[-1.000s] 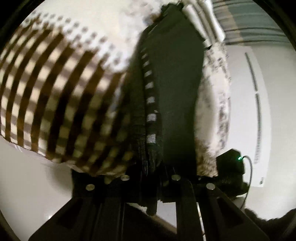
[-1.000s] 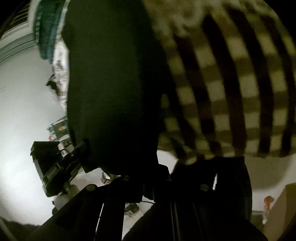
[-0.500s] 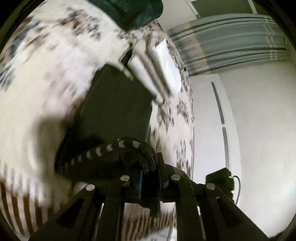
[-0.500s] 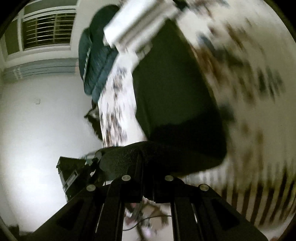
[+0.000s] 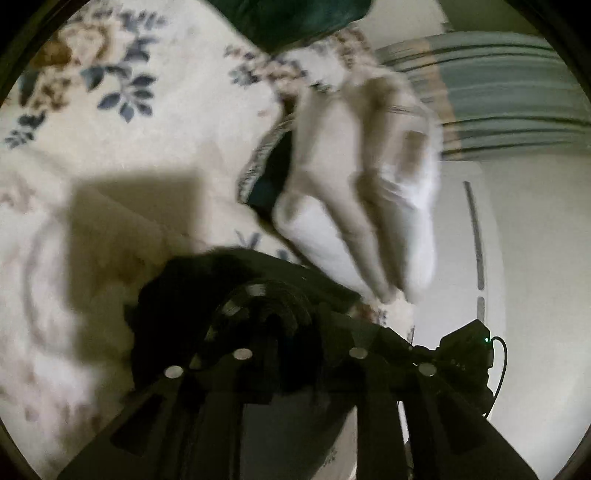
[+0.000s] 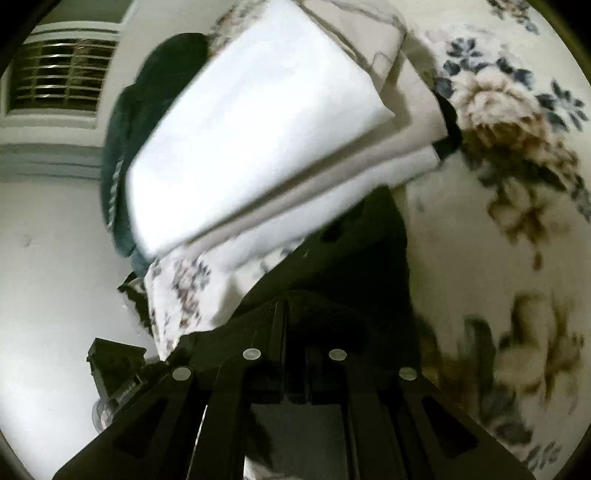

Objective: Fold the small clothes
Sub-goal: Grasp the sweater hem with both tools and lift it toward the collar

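A small black garment (image 5: 207, 295) with a white-dashed waistband (image 5: 255, 290) is bunched at my left gripper (image 5: 295, 332), which is shut on its edge. The same black garment (image 6: 362, 251) shows in the right wrist view, where my right gripper (image 6: 295, 332) is shut on its other edge. It lies low over the floral bedspread (image 5: 129, 155), right in front of a stack of folded white and beige clothes (image 6: 251, 122). The fingertips of both grippers are hidden in the cloth.
The folded stack also shows in the left wrist view (image 5: 362, 192), with a dark striped piece (image 5: 269, 162) under it. A dark green cloth (image 5: 295, 18) lies beyond. White walls, a window (image 6: 59, 77) and a black device (image 5: 465, 350) are off the bed.
Both grippers have carried the black garment away from the checked cloth and forward over the bedspread, close up to the folded stack. The garment is now bunched shorter between them.
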The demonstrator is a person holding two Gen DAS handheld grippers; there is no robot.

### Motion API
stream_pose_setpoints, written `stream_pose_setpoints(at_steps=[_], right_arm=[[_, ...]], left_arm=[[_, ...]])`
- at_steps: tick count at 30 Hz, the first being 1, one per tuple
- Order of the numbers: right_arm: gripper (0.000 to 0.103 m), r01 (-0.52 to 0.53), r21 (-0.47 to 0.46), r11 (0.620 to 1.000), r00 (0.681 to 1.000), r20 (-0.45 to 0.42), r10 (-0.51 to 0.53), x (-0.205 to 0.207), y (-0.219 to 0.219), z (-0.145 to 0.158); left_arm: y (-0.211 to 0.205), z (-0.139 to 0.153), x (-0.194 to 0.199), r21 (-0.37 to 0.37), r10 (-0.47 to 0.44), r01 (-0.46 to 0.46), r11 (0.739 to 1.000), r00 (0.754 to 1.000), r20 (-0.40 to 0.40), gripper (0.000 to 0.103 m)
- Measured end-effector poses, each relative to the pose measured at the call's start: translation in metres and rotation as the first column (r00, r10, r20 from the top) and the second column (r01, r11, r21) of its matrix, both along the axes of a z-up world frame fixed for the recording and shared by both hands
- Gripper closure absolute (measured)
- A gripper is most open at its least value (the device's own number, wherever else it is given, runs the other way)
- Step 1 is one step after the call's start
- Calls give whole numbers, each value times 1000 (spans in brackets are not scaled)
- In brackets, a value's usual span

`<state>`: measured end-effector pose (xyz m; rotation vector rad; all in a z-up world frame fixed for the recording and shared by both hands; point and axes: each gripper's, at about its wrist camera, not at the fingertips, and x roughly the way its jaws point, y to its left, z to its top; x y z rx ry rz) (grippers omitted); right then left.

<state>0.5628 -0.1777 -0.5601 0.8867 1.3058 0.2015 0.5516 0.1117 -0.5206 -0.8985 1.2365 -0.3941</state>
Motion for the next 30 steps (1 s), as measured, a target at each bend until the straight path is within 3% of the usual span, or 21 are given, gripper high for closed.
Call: stream_pose_setpoints(at_steps=[1, 2, 3, 5, 8, 13, 17, 20, 25, 30], right_arm=[[91, -1, -12, 1000, 1000, -13, 1, 4, -1, -5], [74, -10, -24, 1000, 1000, -20, 10, 7, -1, -8], [50, -16, -43, 999, 1000, -24, 15, 7, -3, -9], [39, -31, -85, 996, 999, -17, 29, -2, -8, -7], [39, -71, -138, 988, 997, -38, 67, -24, -17, -8], [28, -127, -131, 983, 988, -106, 113, -74, -39, -15], [17, -207, -124, 970, 972, -142, 189, -90, -51, -20], [12, -279, -99, 955, 953, -154, 262, -81, -49, -27], [10, -388, -38, 921, 917, -120, 381, -22, -31, -55], [10, -469, 19, 883, 878, -100, 469, 35, -8, -90]], left_arm=[[3, -3, 3, -3, 11, -11, 1000, 1000, -2, 76], [8, -4, 6, -5, 30, -30, 1000, 1000, 0, 70], [16, -4, 7, -18, 53, -52, 998, 999, 4, 60], [27, 3, -3, -44, 81, -80, 996, 997, 19, 50], [39, 16, -26, -43, 97, -95, 995, 994, 47, 48], [48, 35, -96, 39, 112, -115, 993, 991, 76, 46], [47, 25, -186, 37, 185, -185, 982, 983, -1, 45], [27, -5, -244, -39, 258, -264, 964, 959, -117, 45], [-14, -47, -253, -200, 321, -348, 916, 934, -158, 45], [-33, -73, -235, -209, 448, -464, 861, 886, -120, 44]])
